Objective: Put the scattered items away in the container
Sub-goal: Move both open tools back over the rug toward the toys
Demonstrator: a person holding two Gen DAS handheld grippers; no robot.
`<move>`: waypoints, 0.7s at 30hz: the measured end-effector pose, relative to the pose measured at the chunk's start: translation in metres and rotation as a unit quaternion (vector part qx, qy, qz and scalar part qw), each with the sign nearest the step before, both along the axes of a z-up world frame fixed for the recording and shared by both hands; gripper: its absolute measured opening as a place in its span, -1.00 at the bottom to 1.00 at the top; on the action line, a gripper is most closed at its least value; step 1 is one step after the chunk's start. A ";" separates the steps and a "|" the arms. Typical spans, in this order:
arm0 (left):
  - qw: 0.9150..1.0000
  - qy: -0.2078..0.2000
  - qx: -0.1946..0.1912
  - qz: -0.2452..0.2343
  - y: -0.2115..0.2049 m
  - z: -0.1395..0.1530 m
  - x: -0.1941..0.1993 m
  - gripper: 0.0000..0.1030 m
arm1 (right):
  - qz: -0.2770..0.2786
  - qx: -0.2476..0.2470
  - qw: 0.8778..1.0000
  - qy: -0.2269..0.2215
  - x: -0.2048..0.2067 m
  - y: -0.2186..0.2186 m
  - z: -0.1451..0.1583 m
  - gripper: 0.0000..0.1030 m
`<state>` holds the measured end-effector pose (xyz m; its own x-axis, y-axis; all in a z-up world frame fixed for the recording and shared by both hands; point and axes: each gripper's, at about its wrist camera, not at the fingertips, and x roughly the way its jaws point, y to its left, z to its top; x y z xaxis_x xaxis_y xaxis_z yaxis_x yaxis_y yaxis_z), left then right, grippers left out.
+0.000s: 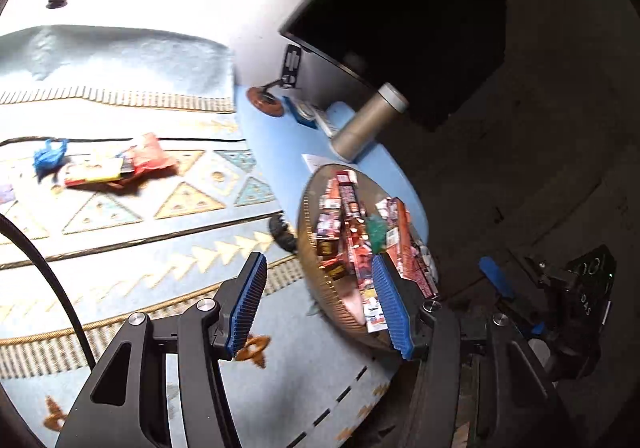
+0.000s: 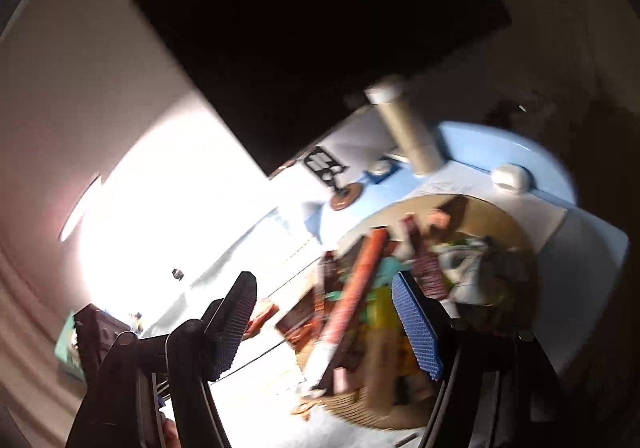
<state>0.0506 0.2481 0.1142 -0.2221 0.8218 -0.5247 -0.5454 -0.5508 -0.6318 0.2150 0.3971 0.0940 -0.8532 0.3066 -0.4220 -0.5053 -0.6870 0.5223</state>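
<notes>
A round woven basket [image 1: 308, 215] full of snack packets stands on the blue table, just ahead of my left gripper [image 1: 319, 260]. That gripper is open with nothing between its blue pads. Left on the patterned cloth lie a red packet [image 1: 150, 159], a yellow and red packet [image 1: 94, 173] and a blue wrapper [image 1: 50, 155]. In the blurred right wrist view my right gripper [image 2: 324, 276] hangs open over the basket [image 2: 372, 408]. A long red packet [image 2: 356, 288] lies slanted on the pile between its fingers, with neither pad pressing on it.
A grey cylinder [image 1: 370, 123] stands behind the basket, below a dark screen [image 1: 400, 7]. A brown disc [image 1: 264, 103] and a small blue box lie by the wall. A white case [image 2: 512, 175] sits at the back. A black cable [image 1: 40, 256] crosses the cloth.
</notes>
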 end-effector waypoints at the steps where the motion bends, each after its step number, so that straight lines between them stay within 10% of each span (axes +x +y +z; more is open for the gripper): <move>1: 1.000 -0.003 0.001 0.014 -0.016 -0.002 -0.003 0.02 | 0.010 0.012 1.000 0.000 -0.006 -0.009 0.004 0.37; 12: 0.982 -0.001 -0.010 0.189 -0.177 -0.020 -0.043 0.05 | 0.177 0.111 0.976 -0.057 -0.110 -0.129 0.006 0.49; 21: 0.979 0.022 -0.100 0.176 -0.189 -0.046 -0.068 0.05 | 0.252 0.134 0.955 -0.083 -0.184 -0.156 -0.076 0.49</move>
